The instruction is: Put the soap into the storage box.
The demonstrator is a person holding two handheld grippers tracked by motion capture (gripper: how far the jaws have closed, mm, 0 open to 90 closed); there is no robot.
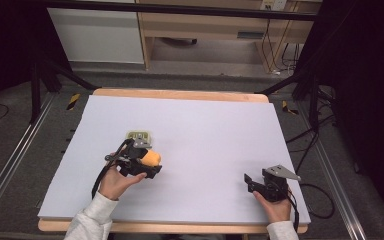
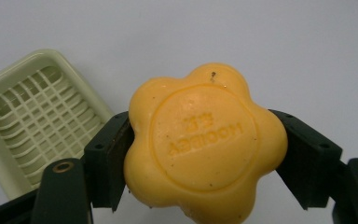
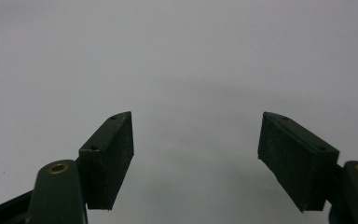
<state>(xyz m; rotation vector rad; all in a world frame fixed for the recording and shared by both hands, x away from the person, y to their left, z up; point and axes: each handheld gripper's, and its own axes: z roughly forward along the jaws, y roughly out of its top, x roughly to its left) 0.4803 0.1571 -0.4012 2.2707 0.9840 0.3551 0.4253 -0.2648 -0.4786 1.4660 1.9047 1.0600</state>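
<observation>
A yellow flower-shaped soap bar (image 2: 205, 144) with embossed lettering sits between the jaws of my left gripper (image 2: 200, 163), which is shut on it from both sides. In the high view the soap (image 1: 153, 158) is held just above the white table cover, at the left of centre, with my left gripper (image 1: 147, 165) around it. A pale green slatted soap dish (image 2: 37, 121) lies just behind and to the left; in the high view the dish (image 1: 138, 136) is partly hidden by the gripper. My right gripper (image 3: 196, 154) stands open over bare surface, at the front right (image 1: 250, 181).
The white table cover (image 1: 205, 130) lies on a wooden tabletop whose edge (image 1: 180, 95) shows at the back. Black stand legs and cables run along both sides of the table. A wooden shelf unit stands behind on the floor.
</observation>
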